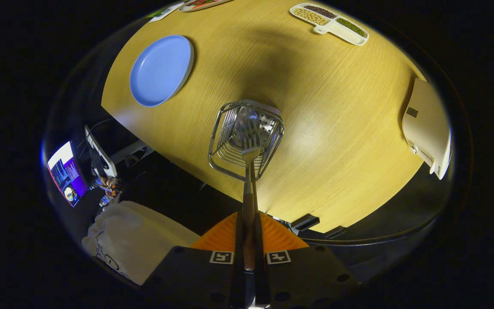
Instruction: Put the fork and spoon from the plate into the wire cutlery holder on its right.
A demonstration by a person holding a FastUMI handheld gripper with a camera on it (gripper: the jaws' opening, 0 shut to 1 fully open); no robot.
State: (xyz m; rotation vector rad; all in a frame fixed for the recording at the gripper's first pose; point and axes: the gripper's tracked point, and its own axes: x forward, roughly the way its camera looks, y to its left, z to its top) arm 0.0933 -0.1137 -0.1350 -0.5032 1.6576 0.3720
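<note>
Sitting on the tabletop (341,128): one blue plate (161,71), one wire cutlery holder (230,150), one divided tray (330,24). Showing one fork (249,141) and one spoon (247,118), one hand-held gripper (249,240).

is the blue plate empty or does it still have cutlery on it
Empty: the blue plate shows bare, while the fingers grip a fork above the wire holder.
</note>
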